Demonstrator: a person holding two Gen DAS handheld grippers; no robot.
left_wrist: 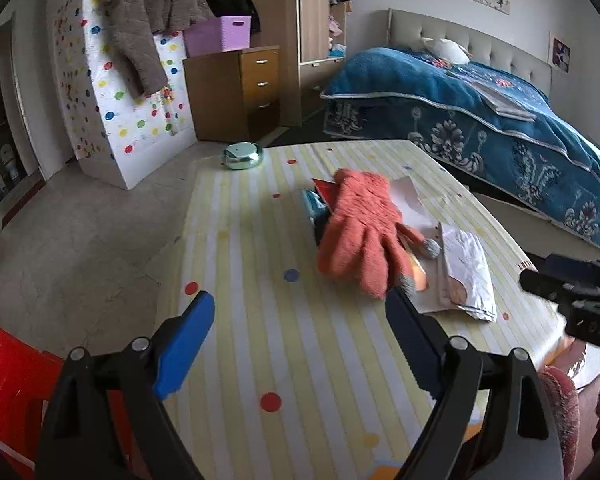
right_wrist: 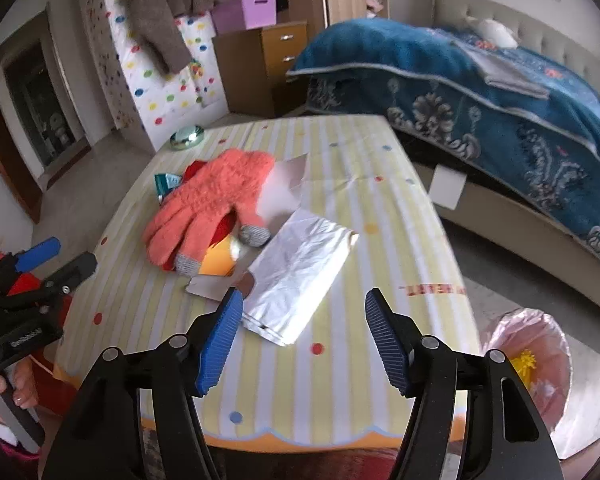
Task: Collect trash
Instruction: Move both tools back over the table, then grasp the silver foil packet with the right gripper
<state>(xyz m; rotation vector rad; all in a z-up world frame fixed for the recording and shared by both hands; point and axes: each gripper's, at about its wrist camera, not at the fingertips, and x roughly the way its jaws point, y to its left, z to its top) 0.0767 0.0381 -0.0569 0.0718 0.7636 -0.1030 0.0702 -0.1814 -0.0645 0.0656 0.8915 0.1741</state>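
An orange knitted glove (left_wrist: 360, 224) (right_wrist: 208, 204) lies on the striped table (left_wrist: 284, 344) (right_wrist: 340, 384) over a pile of wrappers. A silver foil bag (right_wrist: 300, 276) (left_wrist: 466, 276) lies flat beside it, next to an orange-yellow wrapper (right_wrist: 220, 262), a teal wrapper (right_wrist: 166, 184) (left_wrist: 310, 204) and white paper (right_wrist: 284, 188). My left gripper (left_wrist: 300, 312) is open and empty, its right finger close to the glove's fingertips. My right gripper (right_wrist: 304, 320) is open and empty, just above the near end of the foil bag.
A pink-lined trash bin (right_wrist: 536, 368) stands on the floor right of the table. A green metal tin (left_wrist: 242, 156) (right_wrist: 186, 136) sits at the table's far left corner. A bed with a blue blanket (left_wrist: 480, 112) is to the right. A red stool (left_wrist: 8, 392) is at left.
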